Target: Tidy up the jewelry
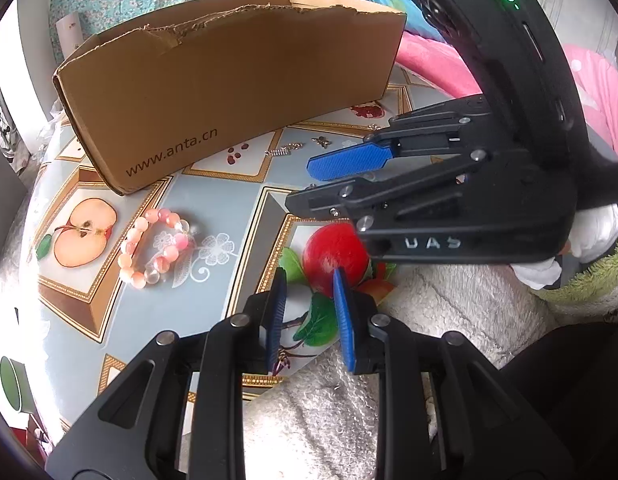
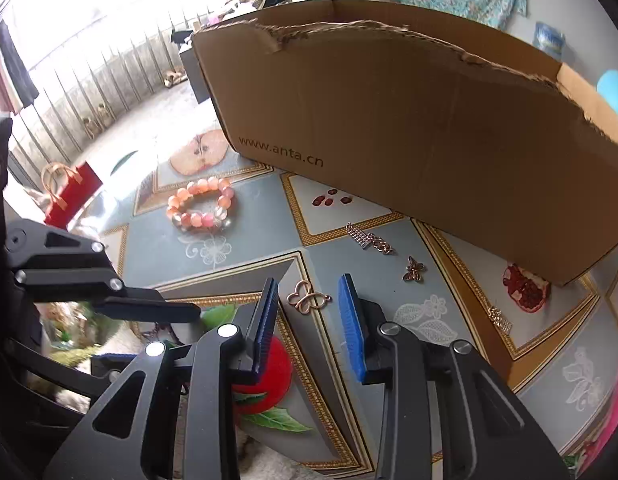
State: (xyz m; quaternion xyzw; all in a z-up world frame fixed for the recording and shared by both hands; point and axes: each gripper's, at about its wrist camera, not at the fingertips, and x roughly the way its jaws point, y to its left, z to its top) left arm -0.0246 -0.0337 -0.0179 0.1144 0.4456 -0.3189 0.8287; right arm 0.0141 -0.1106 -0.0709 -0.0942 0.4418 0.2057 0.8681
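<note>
Rose-gold metal forms the butterfly pendant (image 2: 307, 299), which is laid flat on the patterned tablecloth (image 2: 157, 240) near its front edge, just ahead of the right gripper (image 2: 309, 312). That gripper's blue pads (image 2: 351, 320) are set narrowly apart; nothing is held or touched. The left gripper (image 1: 309, 312) is likewise narrowly parted and empty, at the same edge. A pink bead bracelet (image 2: 201, 204) and small charms (image 2: 371, 240) are spread toward the cardboard box (image 2: 389, 120) at the far side.
</note>
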